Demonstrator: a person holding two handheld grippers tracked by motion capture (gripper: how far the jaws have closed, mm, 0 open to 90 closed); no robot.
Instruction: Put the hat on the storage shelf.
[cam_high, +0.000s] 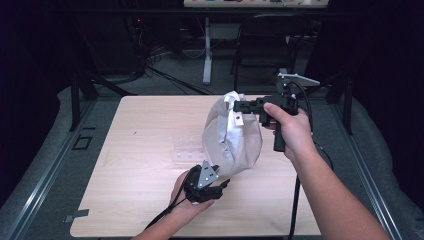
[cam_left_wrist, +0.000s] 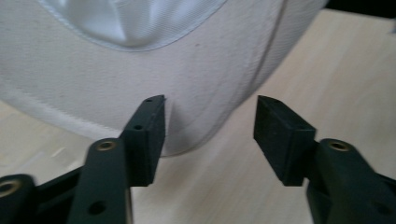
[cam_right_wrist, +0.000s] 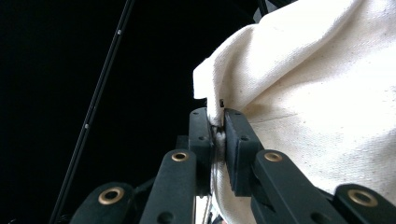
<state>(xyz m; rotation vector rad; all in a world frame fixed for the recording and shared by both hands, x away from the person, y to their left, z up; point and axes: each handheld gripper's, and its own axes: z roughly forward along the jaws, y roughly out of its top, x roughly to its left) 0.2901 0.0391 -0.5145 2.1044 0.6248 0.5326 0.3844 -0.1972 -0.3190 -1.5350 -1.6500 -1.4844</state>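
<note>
A white cloth (cam_high: 232, 137), rounded like a bag or cap, hangs above the wooden table (cam_high: 145, 165). My right gripper (cam_high: 238, 106) is shut on its top edge and holds it up; in the right gripper view the jaws (cam_right_wrist: 218, 117) pinch a fold of the white cloth (cam_right_wrist: 303, 93). My left gripper (cam_high: 218, 186) sits low, just under the cloth's bottom. In the left gripper view it (cam_left_wrist: 211, 106) stands open, with the lower rim of the white cloth (cam_left_wrist: 116, 79) right in front of the left pad and nothing pressed between the pads.
A faint clear plastic piece (cam_high: 186, 150) lies on the table left of the cloth. Behind the table stand a black chair (cam_high: 270, 40) and a white desk leg (cam_high: 207, 50). Cables trail from both grippers toward the near edge.
</note>
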